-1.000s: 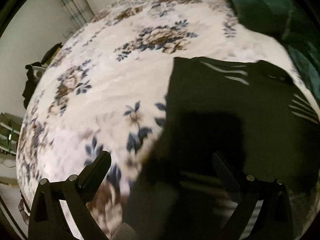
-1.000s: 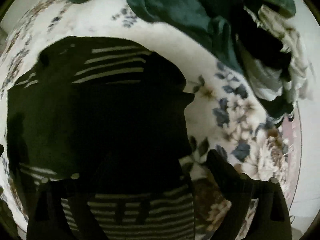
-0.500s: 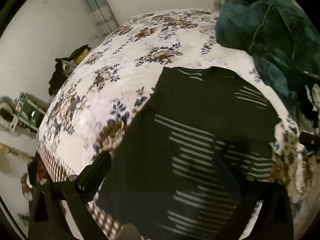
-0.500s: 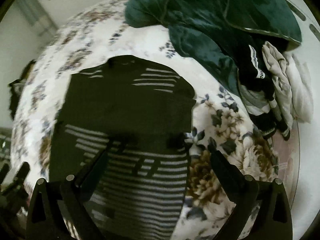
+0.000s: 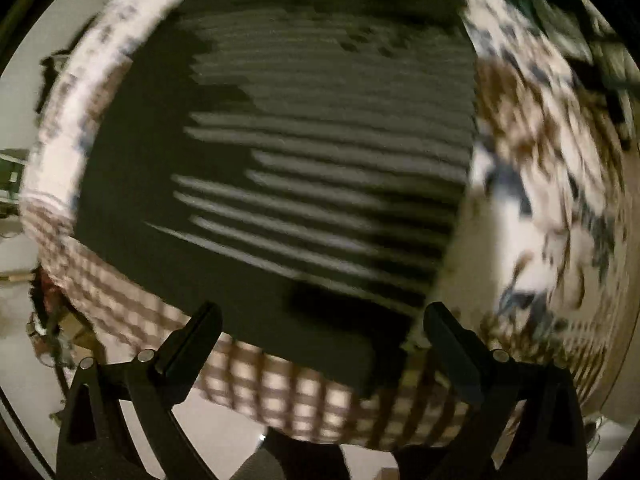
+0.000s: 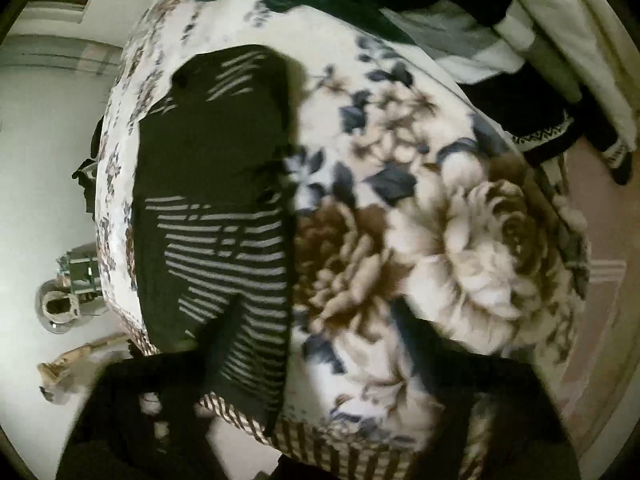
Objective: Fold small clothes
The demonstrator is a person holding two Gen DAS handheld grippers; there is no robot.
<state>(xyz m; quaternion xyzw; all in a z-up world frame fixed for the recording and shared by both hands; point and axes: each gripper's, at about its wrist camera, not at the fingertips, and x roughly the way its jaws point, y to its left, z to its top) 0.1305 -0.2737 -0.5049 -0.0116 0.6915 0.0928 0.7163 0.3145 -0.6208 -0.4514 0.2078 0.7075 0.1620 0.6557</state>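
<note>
Both views swung nearer the striped garment (image 5: 320,184); left hand-held gripper (image 5: 320,344) apart, right blurred.

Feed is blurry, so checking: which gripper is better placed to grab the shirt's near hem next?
Left, probably. The left gripper is open, straddling the shirt's near hem. The right view faces mostly the blanket, with the shirt off to its left.

No legible text, label, brand, number or sign appears in either view. The black garment with pale grey stripes (image 5: 320,184) carries pattern only, without lettering.
</note>
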